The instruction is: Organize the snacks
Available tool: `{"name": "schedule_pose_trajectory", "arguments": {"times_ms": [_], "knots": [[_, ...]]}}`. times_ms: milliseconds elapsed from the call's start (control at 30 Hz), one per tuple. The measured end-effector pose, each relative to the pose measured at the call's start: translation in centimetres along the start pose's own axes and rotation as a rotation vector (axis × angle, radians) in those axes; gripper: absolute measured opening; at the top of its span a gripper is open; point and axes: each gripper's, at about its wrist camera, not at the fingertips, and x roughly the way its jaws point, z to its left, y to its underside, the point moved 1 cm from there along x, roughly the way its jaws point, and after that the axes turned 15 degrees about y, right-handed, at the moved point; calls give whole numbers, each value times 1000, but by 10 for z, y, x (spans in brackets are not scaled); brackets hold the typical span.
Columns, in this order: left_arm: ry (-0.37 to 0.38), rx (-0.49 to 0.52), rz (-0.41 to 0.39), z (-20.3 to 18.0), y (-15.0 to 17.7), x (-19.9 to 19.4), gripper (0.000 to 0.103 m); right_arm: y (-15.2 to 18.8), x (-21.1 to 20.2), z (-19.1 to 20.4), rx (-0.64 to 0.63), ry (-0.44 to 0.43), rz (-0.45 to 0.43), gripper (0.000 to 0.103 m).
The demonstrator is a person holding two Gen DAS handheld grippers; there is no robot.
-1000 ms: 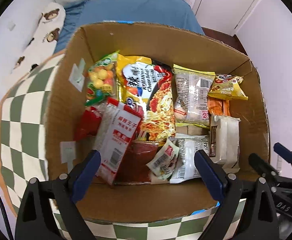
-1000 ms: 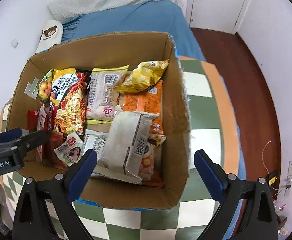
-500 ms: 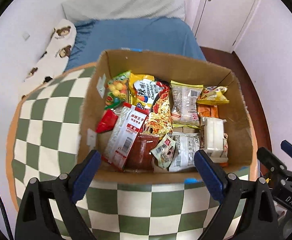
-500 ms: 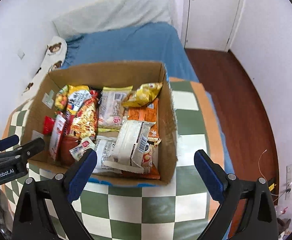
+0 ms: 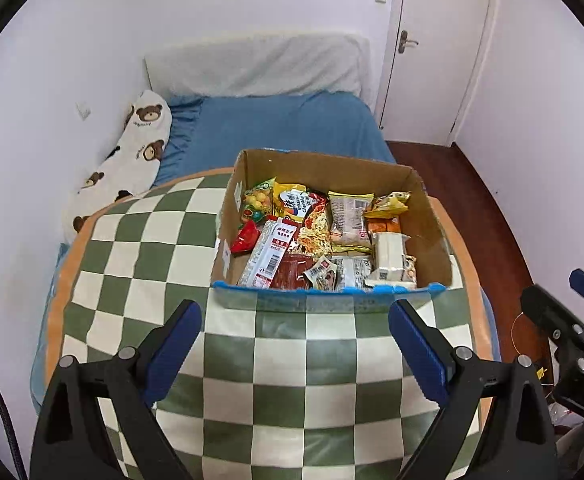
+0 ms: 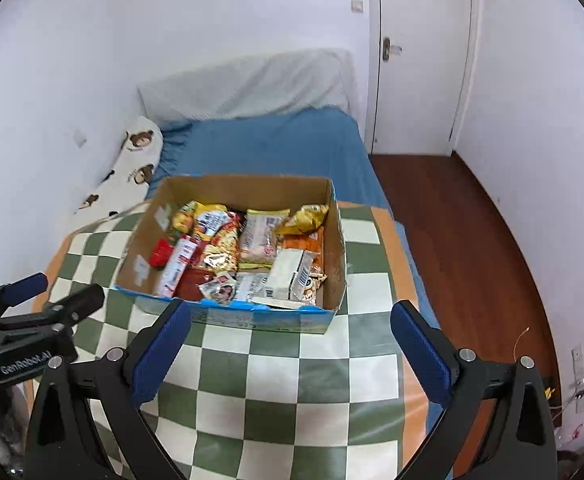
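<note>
Now the cardboard box of snacks sits mid-frame on the checkered blanket, above both the left hand-held gripper and right hand-held gripper, each spread wide and holding nothing.

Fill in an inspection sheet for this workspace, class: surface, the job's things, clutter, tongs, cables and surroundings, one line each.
Surface: checkered green and cream cloth with an orange border, laid over the bed.
Job's things: open cardboard box sits on the cloth, packed with snack packets; a yellow packet lies on top at the far right, a red and white packet near the left.
Clutter: nothing seen on the cloth outside the box.
Tongs: left tongs and right tongs both open, empty, short of the box.
Cables: thin wire on the floor.
Surroundings: blue bed sheet, bear-print pillow, closed white door, wooden floor.
</note>
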Motion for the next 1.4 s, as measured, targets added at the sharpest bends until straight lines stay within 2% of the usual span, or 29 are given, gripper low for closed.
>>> {"name": "schedule_pose_trajectory", "arguments": {"times_ms": [300, 367, 433, 633, 833, 1033, 1400], "knots": [[-15, 14, -80, -15, 27, -61, 96, 26, -76, -10, 25, -18, -81, 102], [-29, 30, -108, -19, 31, -73, 96, 28, -88, -12, 29, -18, -95, 102], [-30, 34, -134, -21, 35, -83, 103, 31, -101, -13, 31, -7, -120, 103], [-30, 52, -207, -27, 37, -110, 103, 33, -124, -17, 29, 21, -167, 103], [-30, 49, -208, -27, 38, -111, 103, 33, -125, -21, 37, 29, -162, 103], [-51, 56, -202, -28, 34, -96, 103, 31, -109, -24, 47, 54, -150, 103], [-95, 46, -151, -18, 10, -34, 103, 17, -47, -18, 64, 84, -105, 103]]}}
